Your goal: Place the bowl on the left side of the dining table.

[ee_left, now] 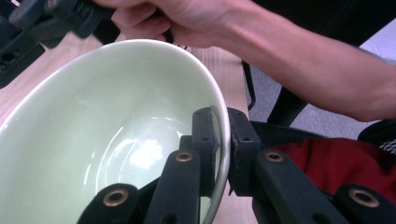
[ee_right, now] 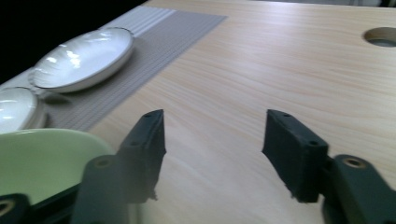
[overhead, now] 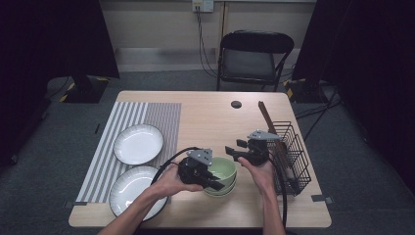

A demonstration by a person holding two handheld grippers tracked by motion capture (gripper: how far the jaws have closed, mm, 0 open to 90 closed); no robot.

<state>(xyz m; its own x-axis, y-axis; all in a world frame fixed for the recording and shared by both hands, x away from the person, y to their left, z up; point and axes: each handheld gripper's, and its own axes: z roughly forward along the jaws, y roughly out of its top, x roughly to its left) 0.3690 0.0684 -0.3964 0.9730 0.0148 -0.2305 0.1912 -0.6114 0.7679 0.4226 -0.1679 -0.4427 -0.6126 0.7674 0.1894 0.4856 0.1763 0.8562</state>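
Note:
A pale green bowl [overhead: 222, 169] sits near the table's front middle and seems to rest in a second green bowl beneath it. My left gripper [overhead: 219, 184] is shut on the bowl's near rim. In the left gripper view one pad is inside the bowl [ee_left: 93, 126] and the other outside, at my left gripper [ee_left: 219, 135]. My right gripper [overhead: 236, 150] hovers just behind and to the right of the bowl, its jaws open and pointing left. In the right gripper view nothing lies between the jaws of my right gripper [ee_right: 215, 135] but bare tabletop; the bowl's rim [ee_right: 37, 158] is at lower left.
Two white plates [overhead: 138, 143] [overhead: 129, 188] lie on a striped placemat [overhead: 147, 115] at the left. A black wire rack [overhead: 293, 152] with a long wooden piece stands at the right edge. A cable hole [overhead: 236, 104] is at the back. A folding chair [overhead: 254, 54] stands beyond the table.

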